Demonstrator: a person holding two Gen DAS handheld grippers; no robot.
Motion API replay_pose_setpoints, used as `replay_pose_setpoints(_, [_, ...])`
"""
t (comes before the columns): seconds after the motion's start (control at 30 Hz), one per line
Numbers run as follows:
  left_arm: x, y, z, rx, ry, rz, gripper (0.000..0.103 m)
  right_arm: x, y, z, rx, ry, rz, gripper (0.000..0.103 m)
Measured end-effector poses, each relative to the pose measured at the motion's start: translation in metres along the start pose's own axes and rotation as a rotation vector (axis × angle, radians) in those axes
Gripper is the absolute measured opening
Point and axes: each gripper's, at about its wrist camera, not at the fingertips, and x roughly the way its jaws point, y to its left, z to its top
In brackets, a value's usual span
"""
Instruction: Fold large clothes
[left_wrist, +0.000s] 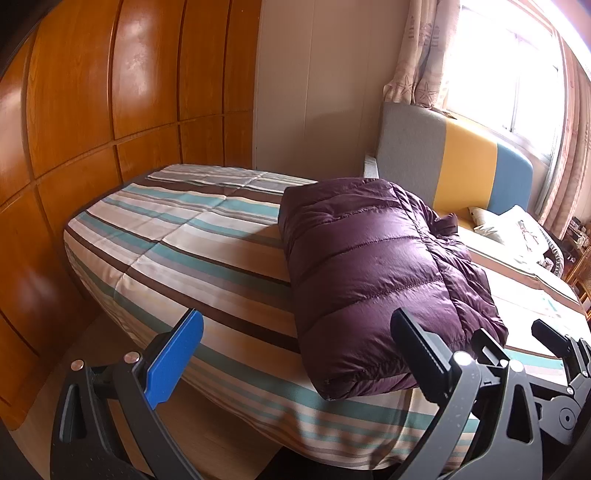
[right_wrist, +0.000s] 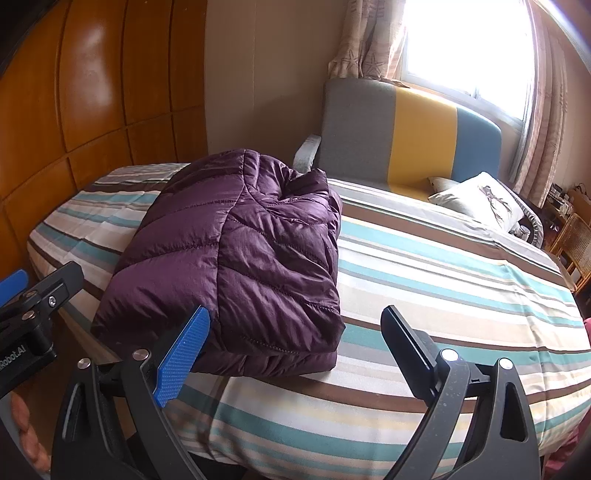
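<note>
A dark purple puffer jacket (left_wrist: 373, 273) lies folded into a thick bundle on the striped bed cover (left_wrist: 177, 240), near the bed's front edge. It also shows in the right wrist view (right_wrist: 236, 266). My left gripper (left_wrist: 299, 354) is open and empty, held off the bed's edge just in front of the jacket. My right gripper (right_wrist: 295, 350) is open and empty, in front of the jacket's right end. The right gripper's fingers (left_wrist: 554, 338) show at the far right of the left wrist view.
A wooden wardrobe (left_wrist: 92, 110) stands left of the bed. A grey, yellow and blue headboard (right_wrist: 413, 136) and a white pillow (right_wrist: 480, 201) are at the back right, under a bright curtained window (right_wrist: 465, 44). A wicker chair (right_wrist: 576, 243) stands far right.
</note>
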Motion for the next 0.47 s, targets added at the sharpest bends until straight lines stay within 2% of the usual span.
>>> replay_pose_setpoints(0.47, [0.011,0.004,-0.005,-0.022,0.043,0.006,0.101,-0.001,-0.002,0.002,0.013,-0.007,-0.009,0.093])
